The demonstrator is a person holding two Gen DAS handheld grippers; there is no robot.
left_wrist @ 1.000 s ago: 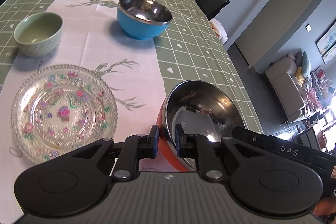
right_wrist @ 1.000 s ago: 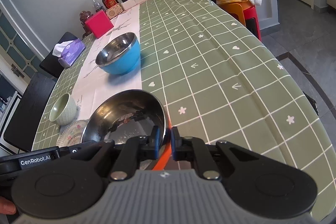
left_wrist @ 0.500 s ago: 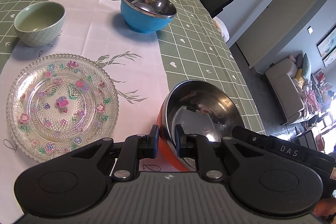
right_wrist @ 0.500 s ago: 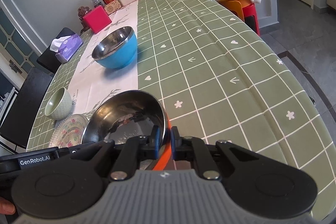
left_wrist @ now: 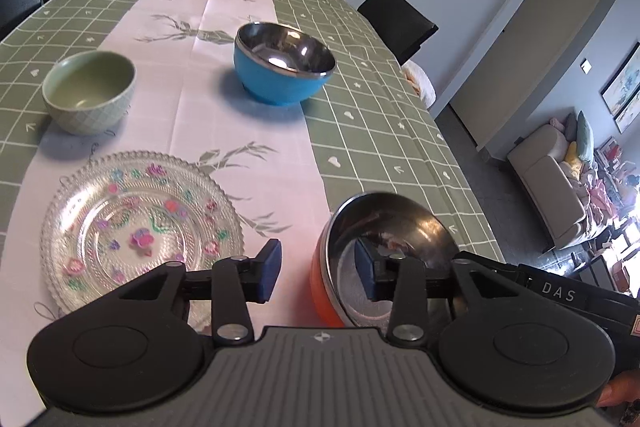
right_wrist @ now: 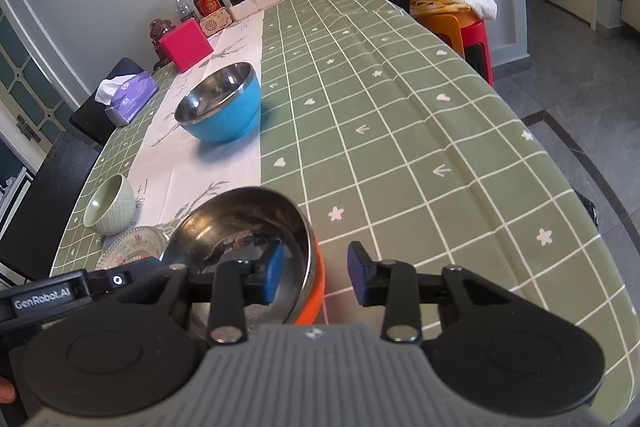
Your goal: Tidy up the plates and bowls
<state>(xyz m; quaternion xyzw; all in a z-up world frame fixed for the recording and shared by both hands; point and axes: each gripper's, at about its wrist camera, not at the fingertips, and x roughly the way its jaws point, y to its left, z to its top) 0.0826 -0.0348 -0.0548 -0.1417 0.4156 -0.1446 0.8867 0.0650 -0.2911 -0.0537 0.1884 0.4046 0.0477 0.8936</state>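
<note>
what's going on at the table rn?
A person holds a claw in each hand over an orange steel-lined bowl at the near edge of the table. The jaws of both the left claw and the right claw have just been opening; each straddles the bowl's rim with its pads off it, so the bowl looks released. A blue bowl, a green bowl and a glass plate sit separately, not yet stacked.

"DAS" on right hand-held gripper [left_wrist: 560, 291], "GenRobot.AI" — left hand-held gripper [right_wrist: 44, 303]
</note>
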